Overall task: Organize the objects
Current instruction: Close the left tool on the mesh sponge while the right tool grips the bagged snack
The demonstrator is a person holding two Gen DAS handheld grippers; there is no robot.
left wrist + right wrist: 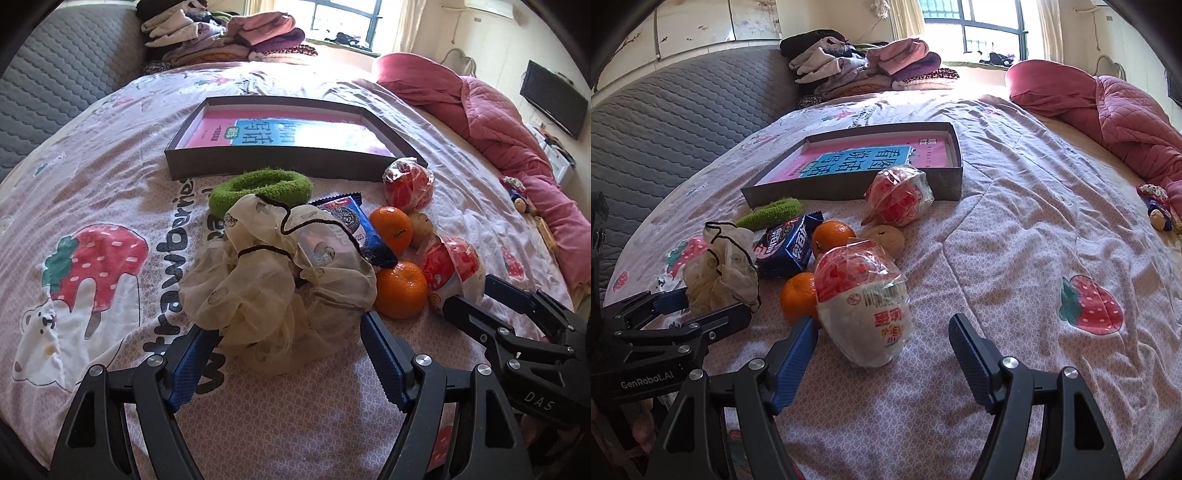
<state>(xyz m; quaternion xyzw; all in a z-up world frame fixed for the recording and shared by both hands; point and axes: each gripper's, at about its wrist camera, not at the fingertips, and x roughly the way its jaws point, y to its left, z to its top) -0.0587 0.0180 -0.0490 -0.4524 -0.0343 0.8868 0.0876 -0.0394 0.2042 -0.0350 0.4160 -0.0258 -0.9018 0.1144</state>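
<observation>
I have hardly started: only a book lies in the box [291,168], and in front of it on the bed my left tongs [284,332] sit open around the scrunchie [273,273] while my right tongs [882,328] gape around a wrapped snack [864,306].

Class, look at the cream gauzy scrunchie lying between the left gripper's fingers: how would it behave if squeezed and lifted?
The cream scrunchie is ruffled, sheer fabric, so it would probably collapse under the pads. It looks light and floppy, likely to droop, unlikely to roll.
</observation>
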